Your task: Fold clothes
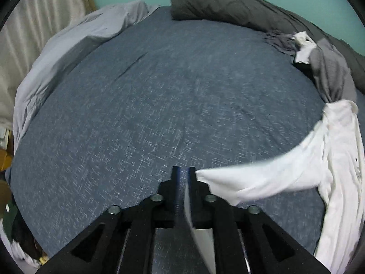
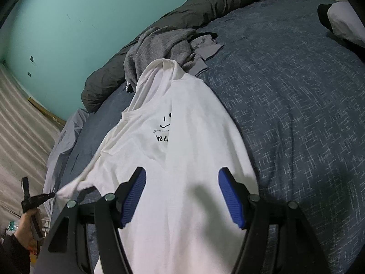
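Note:
A white T-shirt with a small black smiley print lies on the blue bed cover. My left gripper is shut on the end of the shirt's sleeve, which stretches taut to the right toward the shirt's body. In the right wrist view that same left gripper shows at the far left, pinching the sleeve tip, with a hand holding it. My right gripper hovers open over the shirt's lower body, blue pads wide apart, nothing between them.
A crumpled grey garment lies beyond the shirt's collar, with more grey and white clothes. A dark grey duvet roll runs along the teal wall. A pale grey sheet is bunched at the left edge. Another white item sits far right.

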Available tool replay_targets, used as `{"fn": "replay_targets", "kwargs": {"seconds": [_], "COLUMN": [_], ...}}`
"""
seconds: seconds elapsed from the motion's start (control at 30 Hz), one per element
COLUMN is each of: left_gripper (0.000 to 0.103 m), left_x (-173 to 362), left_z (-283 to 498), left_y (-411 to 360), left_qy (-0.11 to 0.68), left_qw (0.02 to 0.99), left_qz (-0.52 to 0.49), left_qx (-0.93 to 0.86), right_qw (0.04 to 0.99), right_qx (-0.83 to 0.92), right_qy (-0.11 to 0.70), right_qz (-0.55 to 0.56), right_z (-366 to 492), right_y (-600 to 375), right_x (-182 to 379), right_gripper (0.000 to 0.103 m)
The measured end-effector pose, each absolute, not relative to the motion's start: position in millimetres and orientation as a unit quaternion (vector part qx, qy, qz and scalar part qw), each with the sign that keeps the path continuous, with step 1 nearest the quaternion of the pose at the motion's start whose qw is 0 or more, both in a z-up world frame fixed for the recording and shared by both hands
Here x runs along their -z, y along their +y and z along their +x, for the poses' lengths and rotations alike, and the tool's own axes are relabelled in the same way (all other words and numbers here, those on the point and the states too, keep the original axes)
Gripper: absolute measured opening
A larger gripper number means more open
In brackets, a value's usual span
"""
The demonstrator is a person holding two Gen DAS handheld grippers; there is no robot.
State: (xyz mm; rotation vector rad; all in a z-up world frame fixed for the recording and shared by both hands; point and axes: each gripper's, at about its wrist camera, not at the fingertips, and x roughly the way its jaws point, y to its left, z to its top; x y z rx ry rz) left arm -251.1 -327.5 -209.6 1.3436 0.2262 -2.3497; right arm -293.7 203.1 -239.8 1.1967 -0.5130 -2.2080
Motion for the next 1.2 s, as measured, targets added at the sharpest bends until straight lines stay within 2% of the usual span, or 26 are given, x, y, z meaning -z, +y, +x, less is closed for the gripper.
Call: {"fn": "replay_targets", "kwargs": {"seconds": [0.03, 0.13, 0.27, 0.47, 0.67, 0.8, 1.0, 1.03, 1.07, 1.1, 1.2], "left_gripper": [0.022, 0.022, 0.022, 0.022, 0.025, 0.029, 0.031, 0.031, 0.031, 0.031, 0.031], "left_x": [211.3, 220.0, 239.9, 264.3, 264.8, 261.1, 265.7, 266.4, 267.2, 267.9, 269.9], "left_z": [-251.4, -243.7, -221.4, -185.3, -169.9, -167.4, -160.3, -159.1, -157.9, -156.7, -153.4], "left_y": [-328.4, -314.6, -282.0, -255.0, -227.0, -205.9, -181.0, -176.9, -172.7, -168.6, -163.7], "left_qy": [0.084, 0.094, 0.063, 0.076, 0.077, 0.092, 0.121, 0.126, 0.131, 0.135, 0.147], "left_qw": [0.214, 0.176, 0.117, 0.089, 0.065, 0.044, 0.016, 0.011, 0.006, 0.002, -0.006], "left_qz": [0.482, 0.487, 0.510, 0.525, 0.513, 0.498, 0.478, 0.475, 0.471, 0.468, 0.458], "left_qx": [0.845, 0.851, 0.850, 0.843, 0.853, 0.861, 0.870, 0.871, 0.872, 0.874, 0.877], "right_qw": [0.286, 0.288, 0.289, 0.283, 0.262, 0.258, 0.262, 0.263, 0.262, 0.258, 0.251], "right_qx": [0.825, 0.825, 0.824, 0.830, 0.827, 0.812, 0.797, 0.793, 0.790, 0.787, 0.784], "right_qy": [-0.191, -0.188, -0.188, -0.180, -0.176, -0.149, -0.051, -0.039, -0.021, -0.009, 0.007], "right_qz": [0.448, 0.449, 0.451, 0.446, 0.465, 0.501, 0.542, 0.547, 0.554, 0.560, 0.567], "right_z": [-293.4, -293.7, -294.3, -290.5, -276.1, -252.5, -214.1, -210.7, -207.5, -206.0, -201.9], "right_y": [202.4, 201.0, 200.1, 203.5, 216.5, 218.0, 204.8, 202.2, 198.6, 196.5, 195.1], "right_x": [240.3, 241.2, 241.6, 232.8, 229.2, 236.9, 244.0, 246.6, 251.1, 256.1, 264.7], "right_gripper": [0.067, 0.067, 0.067, 0.067, 0.067, 0.067, 0.067, 0.065, 0.055, 0.040, 0.015]}}
